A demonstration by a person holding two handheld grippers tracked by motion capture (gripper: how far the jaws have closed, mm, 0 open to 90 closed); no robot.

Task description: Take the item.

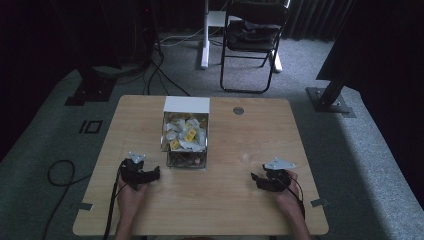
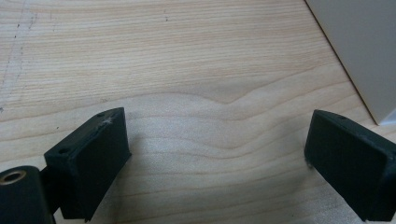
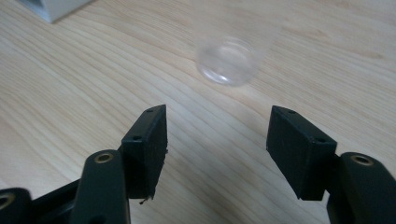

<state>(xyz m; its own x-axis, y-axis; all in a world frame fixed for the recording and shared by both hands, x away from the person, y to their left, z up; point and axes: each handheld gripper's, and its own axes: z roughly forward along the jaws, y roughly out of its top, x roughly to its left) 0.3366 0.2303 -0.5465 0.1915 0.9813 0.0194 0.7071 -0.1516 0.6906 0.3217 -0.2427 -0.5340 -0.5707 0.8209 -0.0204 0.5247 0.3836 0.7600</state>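
The table (image 1: 225, 200) carries a white box (image 1: 186, 106) of packets at the middle of its far half. A clear cup (image 3: 227, 59) stands toward the right edge, ahead of my right gripper (image 3: 217, 140), whose fingers are released, nothing between. My left gripper (image 2: 215, 154) gapes wide near the box.

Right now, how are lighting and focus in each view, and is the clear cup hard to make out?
High view: dim and soft, the clear cup barely visible on the table. Right gripper view: brighter, the cup slightly blurred ahead of the right gripper. Left gripper view: even light, sharp wood grain, left gripper casting soft shadows.
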